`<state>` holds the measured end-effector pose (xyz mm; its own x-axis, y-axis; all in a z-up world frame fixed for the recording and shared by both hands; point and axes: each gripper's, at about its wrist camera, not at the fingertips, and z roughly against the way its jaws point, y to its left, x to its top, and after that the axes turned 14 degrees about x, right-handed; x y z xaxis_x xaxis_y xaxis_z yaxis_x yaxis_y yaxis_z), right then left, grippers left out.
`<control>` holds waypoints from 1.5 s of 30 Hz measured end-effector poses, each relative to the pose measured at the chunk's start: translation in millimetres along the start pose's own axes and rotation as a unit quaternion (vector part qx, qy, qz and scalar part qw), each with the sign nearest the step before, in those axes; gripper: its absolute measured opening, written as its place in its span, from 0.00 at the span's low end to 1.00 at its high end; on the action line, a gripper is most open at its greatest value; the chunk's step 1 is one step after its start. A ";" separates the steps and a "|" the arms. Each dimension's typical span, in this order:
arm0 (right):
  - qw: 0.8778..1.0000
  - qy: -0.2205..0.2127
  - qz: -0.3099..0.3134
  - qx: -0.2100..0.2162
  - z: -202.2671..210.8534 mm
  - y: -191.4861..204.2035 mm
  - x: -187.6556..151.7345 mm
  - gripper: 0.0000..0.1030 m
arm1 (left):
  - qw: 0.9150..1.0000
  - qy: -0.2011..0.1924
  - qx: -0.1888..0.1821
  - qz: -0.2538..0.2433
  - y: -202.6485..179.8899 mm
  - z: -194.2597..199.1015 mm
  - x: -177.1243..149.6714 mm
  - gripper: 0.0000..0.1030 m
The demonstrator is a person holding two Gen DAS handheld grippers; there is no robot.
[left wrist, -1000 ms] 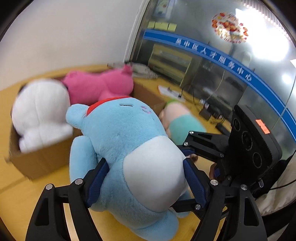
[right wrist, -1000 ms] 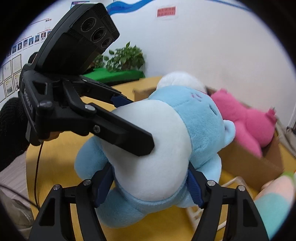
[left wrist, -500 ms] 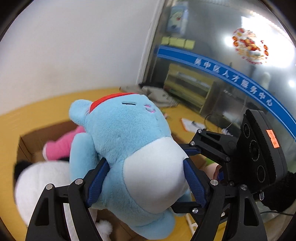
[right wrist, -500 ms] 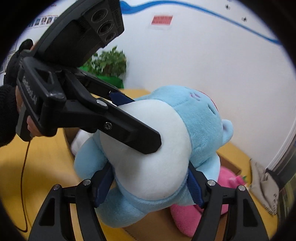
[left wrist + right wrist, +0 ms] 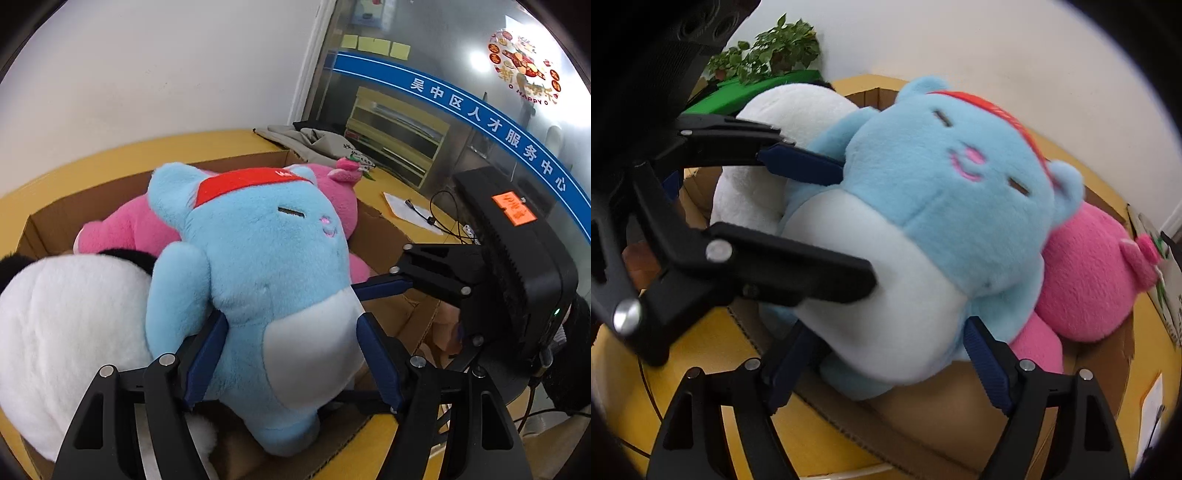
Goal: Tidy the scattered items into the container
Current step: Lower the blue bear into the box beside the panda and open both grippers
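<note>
Two grippers pinch one toy: we hold the light-blue plush toy with the white belly and red headband (image 5: 258, 280) between the left gripper (image 5: 291, 354) and the right gripper (image 5: 886, 354), pads pressed into its sides at the belly. It sits in the open brown cardboard box (image 5: 74, 206), leaning on the white plush toy (image 5: 70, 325) and against the pink plush toy (image 5: 1097, 273). The box rests on the yellow table (image 5: 827, 443).

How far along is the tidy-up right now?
Done: the pink plush and white plush lie in the cardboard box. In hand: the blue plush, clamped by the left gripper and right gripper, sits over the box, not released. No scattered items show in either view.
</note>
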<state>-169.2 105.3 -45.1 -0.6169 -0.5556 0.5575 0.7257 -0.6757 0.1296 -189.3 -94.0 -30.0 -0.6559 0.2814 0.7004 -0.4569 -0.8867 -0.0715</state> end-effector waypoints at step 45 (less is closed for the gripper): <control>0.953 -0.211 -0.139 -0.170 159.6 84.5 -100.9 1.00 | 0.965 -0.102 0.209 0.122 -89.8 172.9 -70.5 1.00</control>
<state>3.0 181.6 40.4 -0.5414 -0.1378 0.8294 0.3673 -0.9261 0.0858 1.8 -97.6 49.8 -0.5615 0.0052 0.8274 0.0062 -0.9999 0.0105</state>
